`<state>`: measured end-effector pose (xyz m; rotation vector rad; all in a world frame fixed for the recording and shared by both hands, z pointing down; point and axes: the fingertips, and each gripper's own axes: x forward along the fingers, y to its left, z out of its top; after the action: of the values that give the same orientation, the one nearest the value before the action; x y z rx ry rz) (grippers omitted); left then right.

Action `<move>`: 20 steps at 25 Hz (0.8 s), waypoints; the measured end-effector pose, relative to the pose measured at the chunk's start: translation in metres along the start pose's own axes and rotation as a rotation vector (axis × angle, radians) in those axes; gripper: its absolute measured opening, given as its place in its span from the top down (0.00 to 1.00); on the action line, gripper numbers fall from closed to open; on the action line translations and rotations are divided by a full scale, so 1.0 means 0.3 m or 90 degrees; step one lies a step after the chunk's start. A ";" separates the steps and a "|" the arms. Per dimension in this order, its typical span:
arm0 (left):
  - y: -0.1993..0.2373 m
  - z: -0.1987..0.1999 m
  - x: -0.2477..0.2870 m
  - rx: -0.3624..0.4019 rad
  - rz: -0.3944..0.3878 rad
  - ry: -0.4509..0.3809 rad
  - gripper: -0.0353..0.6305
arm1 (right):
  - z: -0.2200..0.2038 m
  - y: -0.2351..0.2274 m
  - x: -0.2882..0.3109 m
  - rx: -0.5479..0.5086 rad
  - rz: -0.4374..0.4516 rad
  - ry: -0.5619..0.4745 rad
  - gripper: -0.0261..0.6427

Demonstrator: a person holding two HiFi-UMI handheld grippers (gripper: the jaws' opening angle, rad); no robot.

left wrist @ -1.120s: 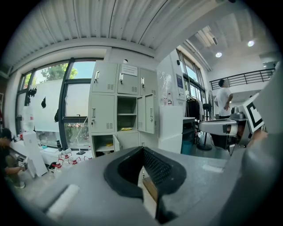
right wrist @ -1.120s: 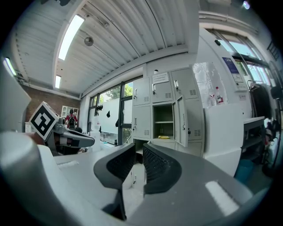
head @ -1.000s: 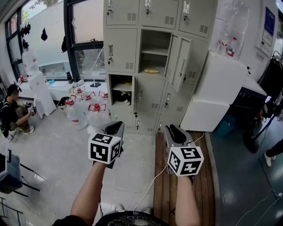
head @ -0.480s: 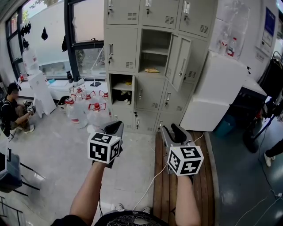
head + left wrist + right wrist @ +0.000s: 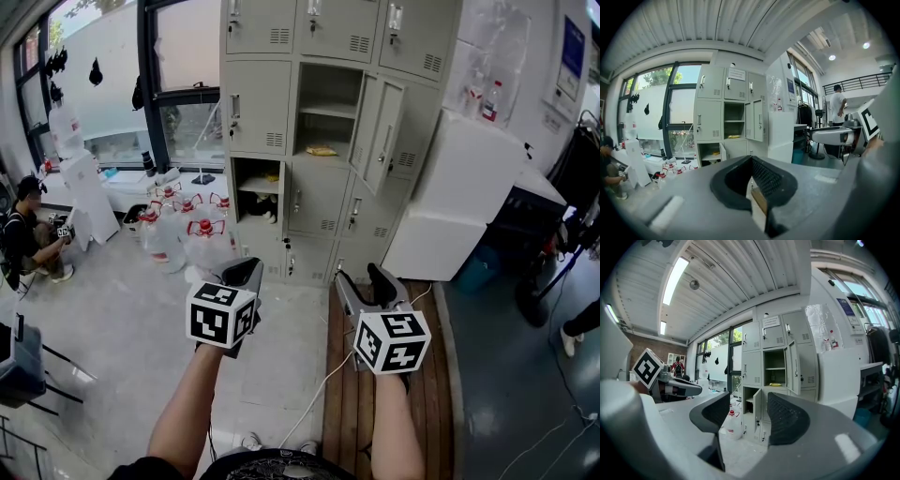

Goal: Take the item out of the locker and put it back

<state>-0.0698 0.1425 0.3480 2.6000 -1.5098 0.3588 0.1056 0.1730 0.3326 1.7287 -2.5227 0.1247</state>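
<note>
Locker (image 5: 258, 103): grey, many doors; one middle compartment stands open, its door (image 5: 382, 131) swung right.
Item (image 5: 322, 150): yellow, flat, lying on the floor of that open compartment, well apart from both claws.
Left claw (image 5: 246, 274): pressed together, nothing in it, held low in front of the locker.
Right claw (image 5: 361, 281): spread, empty, beside the left, aimed at the locker.
Jugs (image 5: 202, 239): clear, red-capped, on the floor left of the locker.
Person (image 5: 28, 234): seated far left.
</note>
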 end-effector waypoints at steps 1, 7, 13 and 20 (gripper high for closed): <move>-0.004 0.001 0.003 -0.001 0.000 0.000 0.94 | 0.000 -0.004 -0.001 0.001 0.001 0.001 0.56; -0.035 -0.003 0.030 -0.002 0.005 0.004 0.95 | -0.009 -0.043 -0.004 0.005 0.008 0.003 0.50; -0.077 0.010 0.073 -0.004 0.017 0.005 0.94 | -0.008 -0.107 -0.011 0.005 0.017 0.000 0.47; -0.124 0.040 0.125 -0.006 0.038 -0.003 0.94 | -0.011 -0.208 -0.007 0.010 0.027 0.001 0.42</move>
<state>-0.0179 0.1269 0.3468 2.5546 -1.5890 0.3503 0.1646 0.1527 0.3370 1.6796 -2.5649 0.1485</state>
